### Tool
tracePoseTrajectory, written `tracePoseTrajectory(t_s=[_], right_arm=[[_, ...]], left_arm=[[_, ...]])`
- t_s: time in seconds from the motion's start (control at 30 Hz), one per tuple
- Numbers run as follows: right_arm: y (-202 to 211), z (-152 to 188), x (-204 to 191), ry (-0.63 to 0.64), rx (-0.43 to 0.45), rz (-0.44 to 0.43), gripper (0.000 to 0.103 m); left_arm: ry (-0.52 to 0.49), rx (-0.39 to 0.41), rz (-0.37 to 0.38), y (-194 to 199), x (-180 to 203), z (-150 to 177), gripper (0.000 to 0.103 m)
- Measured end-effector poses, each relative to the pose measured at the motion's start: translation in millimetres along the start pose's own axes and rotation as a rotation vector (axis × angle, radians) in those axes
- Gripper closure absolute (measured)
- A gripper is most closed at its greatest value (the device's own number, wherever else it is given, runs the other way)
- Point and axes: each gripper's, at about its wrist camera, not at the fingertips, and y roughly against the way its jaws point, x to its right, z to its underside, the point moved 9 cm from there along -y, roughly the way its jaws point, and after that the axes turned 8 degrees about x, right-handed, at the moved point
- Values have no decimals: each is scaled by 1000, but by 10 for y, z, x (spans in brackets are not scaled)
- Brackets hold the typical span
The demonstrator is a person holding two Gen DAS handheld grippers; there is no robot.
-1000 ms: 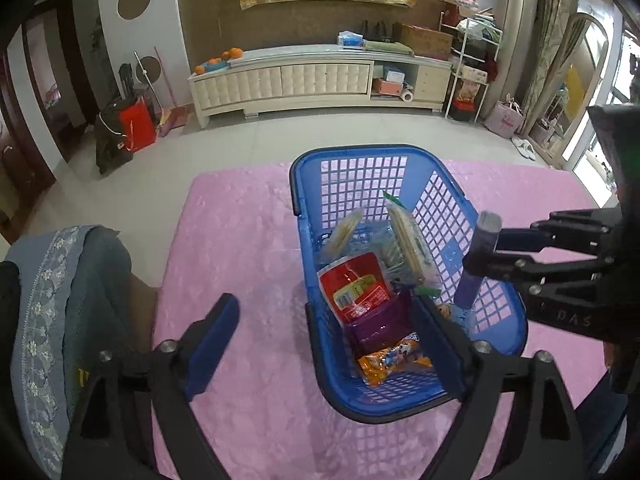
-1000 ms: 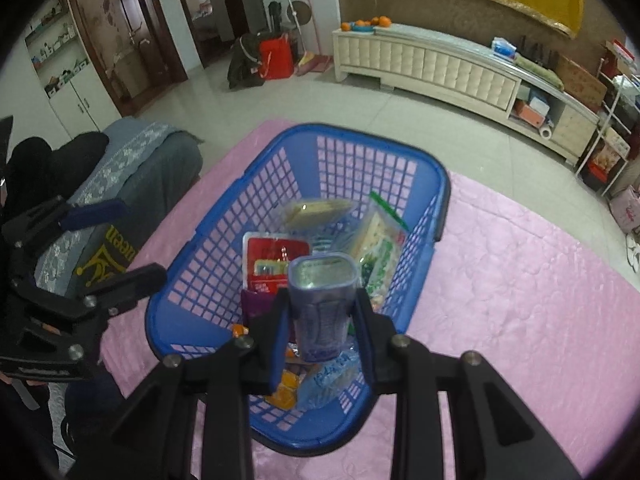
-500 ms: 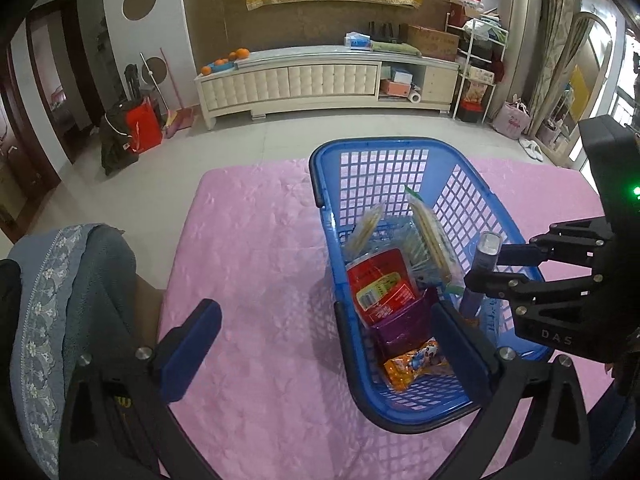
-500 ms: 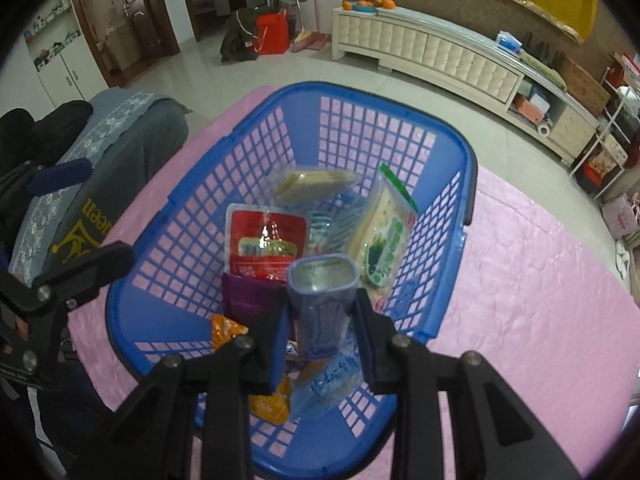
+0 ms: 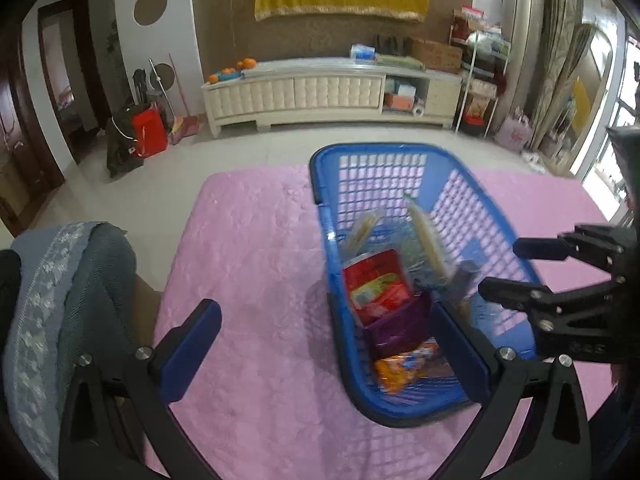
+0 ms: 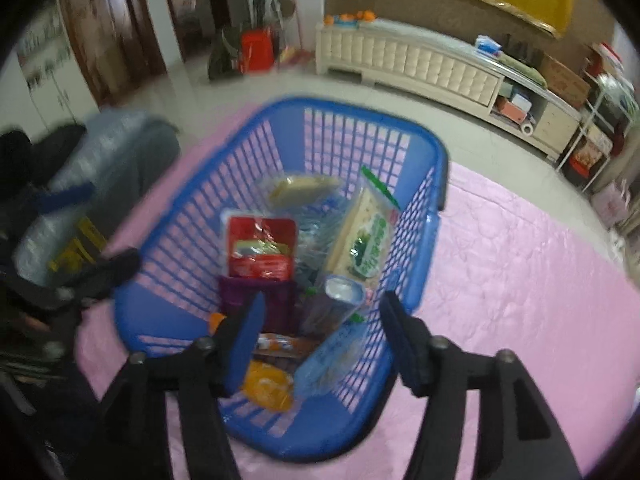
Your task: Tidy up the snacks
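Right wrist view: the right gripper [image 6: 320, 340] gapes wide, holding nothing, over the near end of the blue basket [image 6: 432, 236]. A purple tube [image 6: 336, 306] leans among snack packs inside. The left gripper [image 5: 328, 352] is also wide, straddling the basket's near-left wall above the pink cloth [image 5: 256, 264]; a cabinet [image 5: 312, 94] stands far.

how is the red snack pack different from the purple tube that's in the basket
The red snack pack is a flat pouch leaning back; the purple tube is a narrow container standing tilted, silvery top up. The pack sits toward the basket's middle; the tube sits nearer the open right tongs. Both are inside the blue basket.
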Motion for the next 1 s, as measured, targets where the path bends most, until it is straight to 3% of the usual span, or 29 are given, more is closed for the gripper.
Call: tracePoseTrajectory(t_s=[0.23,0.37,0.47,0.53,0.63,0.83,1.0], right_arm=[[673,108,232,-73,175,55,24],[988,252,378,-117,223,71,21],[1251,340,491,-139,272,95,18],[1445,380,528,-142,312,105,14],[1711,420,586,-145,373,118,0],[2188,476,570,-114,465,167,0],[2507,450,469,-77,528,190,0]], left_arm=[[50,82,-16,377,260,76,0],[77,133,-49,660,482,155,0],[88,165,-29,865,696,187,0],[89,209,-7,1041,850,156,0],[57,292,-30,1314,1037,81,0],[13,385,-34,1750,1351,-40,0],[23,412,-13,1973,1456,-121,0]])
